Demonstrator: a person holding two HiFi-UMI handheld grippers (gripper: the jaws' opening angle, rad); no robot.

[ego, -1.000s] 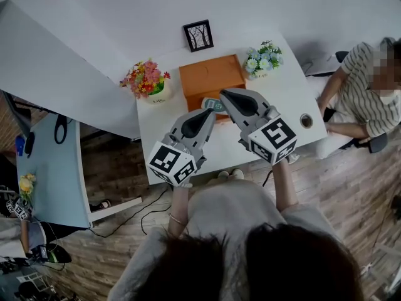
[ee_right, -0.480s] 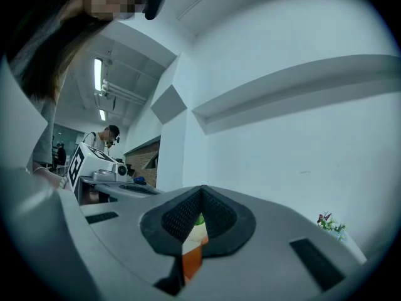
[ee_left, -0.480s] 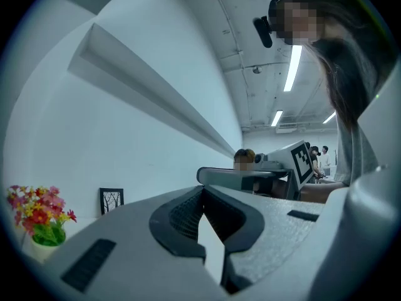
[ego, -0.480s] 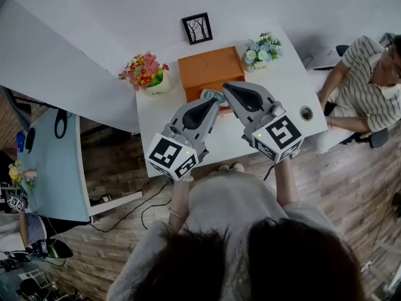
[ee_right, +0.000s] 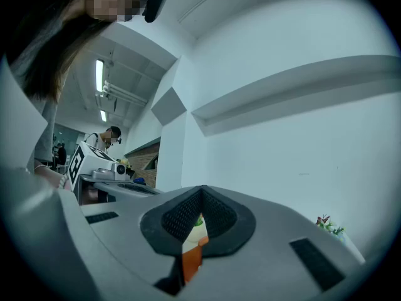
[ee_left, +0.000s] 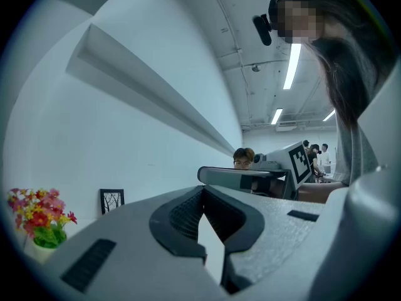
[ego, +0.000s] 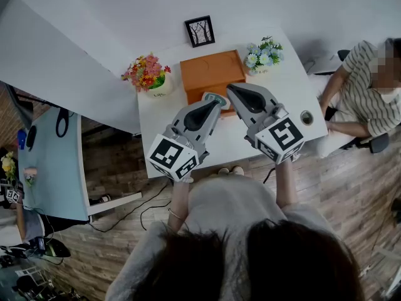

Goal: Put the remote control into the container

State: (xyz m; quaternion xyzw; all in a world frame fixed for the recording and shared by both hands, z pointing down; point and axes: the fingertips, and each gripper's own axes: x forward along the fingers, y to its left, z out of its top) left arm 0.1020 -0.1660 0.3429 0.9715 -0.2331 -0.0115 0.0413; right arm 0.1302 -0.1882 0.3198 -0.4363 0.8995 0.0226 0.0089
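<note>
Head view: remote control (ego: 213,96) at 6 o'clock edge of orange container (ego: 210,72), between left gripper (ego: 215,105) and right gripper (ego: 232,89) tips | Left gripper view: jaw tips together, nothing held | Right gripper view: jaw tips together, empty, orange showing through the slit

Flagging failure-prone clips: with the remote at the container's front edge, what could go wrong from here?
1. The remote control appears only just over the front rim of the orange container, at the tip of the left claw. Coming down here, it might catch the rim and tip back onto the table.
2. The right claw crowds the same spot and could knock the remote control askew.
</note>
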